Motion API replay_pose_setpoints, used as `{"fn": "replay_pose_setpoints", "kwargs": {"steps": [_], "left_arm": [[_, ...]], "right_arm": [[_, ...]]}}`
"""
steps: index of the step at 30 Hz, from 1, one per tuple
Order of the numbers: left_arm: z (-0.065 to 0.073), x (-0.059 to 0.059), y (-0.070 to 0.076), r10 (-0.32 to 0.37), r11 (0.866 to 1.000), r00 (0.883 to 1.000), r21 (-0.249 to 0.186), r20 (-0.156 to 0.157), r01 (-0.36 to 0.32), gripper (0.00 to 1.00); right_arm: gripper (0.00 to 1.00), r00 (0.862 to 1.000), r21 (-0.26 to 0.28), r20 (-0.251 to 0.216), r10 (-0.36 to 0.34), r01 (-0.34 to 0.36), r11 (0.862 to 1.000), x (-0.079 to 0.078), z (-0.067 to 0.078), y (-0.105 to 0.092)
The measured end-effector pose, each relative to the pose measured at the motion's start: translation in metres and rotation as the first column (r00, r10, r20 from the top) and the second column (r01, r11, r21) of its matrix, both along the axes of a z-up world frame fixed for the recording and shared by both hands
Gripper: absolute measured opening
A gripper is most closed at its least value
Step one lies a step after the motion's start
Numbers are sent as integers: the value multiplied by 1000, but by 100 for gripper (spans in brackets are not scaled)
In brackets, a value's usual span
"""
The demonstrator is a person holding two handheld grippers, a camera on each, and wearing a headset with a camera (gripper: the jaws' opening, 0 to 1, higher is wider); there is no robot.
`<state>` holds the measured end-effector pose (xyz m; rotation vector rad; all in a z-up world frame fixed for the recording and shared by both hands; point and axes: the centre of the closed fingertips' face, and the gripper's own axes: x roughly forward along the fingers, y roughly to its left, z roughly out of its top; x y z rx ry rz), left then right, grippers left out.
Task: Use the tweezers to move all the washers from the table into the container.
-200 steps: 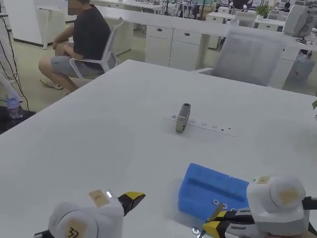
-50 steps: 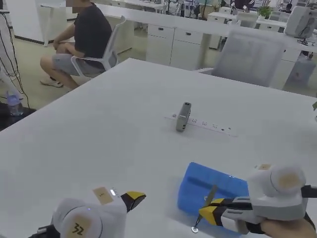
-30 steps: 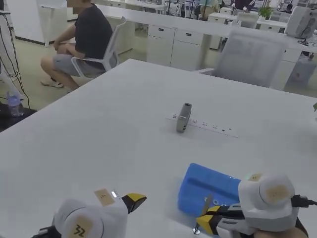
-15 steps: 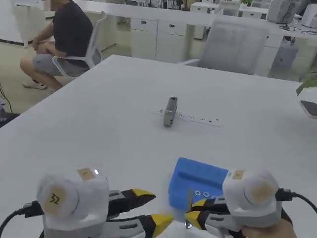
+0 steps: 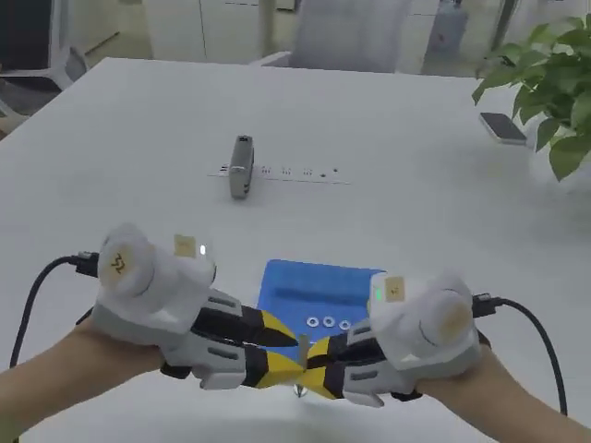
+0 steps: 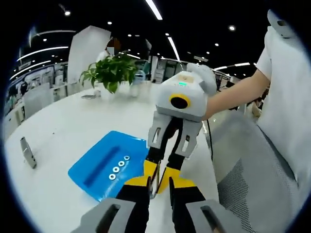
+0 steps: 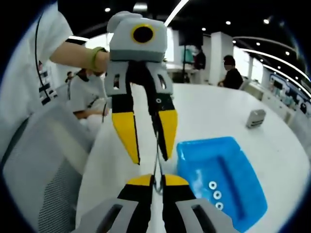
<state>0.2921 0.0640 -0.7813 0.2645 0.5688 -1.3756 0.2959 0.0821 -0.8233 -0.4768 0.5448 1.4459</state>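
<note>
The right gripper (image 7: pixel 156 180) is clamped on the tweezers (image 7: pixel 156 158), whose thin metal legs run up between the jaws of the left gripper (image 7: pixel 150 159) — those jaws stand apart, meeting the right gripper tip to tip. Just beyond both, the blue container (image 5: pixel 286 281) sits on the white table (image 5: pixel 416 203), a row of washers (image 5: pixel 329 322) lying inside it.

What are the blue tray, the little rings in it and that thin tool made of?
Container: probably plastic, uniform matte blue. Washers: likely metal, pale silvery rings, too small to be sure. Tweezers: apparently bare metal, thin grey strip with a glint.
</note>
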Motion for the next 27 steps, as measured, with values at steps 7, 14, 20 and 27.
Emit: {"fn": "replay_pose_setpoints", "kwargs": {"steps": [7,14,20,27], "left_arm": [[-8,3,-7,-117,992,992,44,48,115,2],[-10,6,-4,-169,984,983,69,78,164,3],[-10,7,-3,-147,988,986,63,74,143,2],[-11,8,-3,-126,989,988,86,92,118,1]], "right_arm": [[3,1000,16,-9,11,-10,1000,-2,-1,4],[3,999,54,-32,-16,18,998,0,0,4],[4,992,86,-86,-97,104,991,4,1,5],[21,952,85,-190,-242,261,962,-9,0,-16]]}}
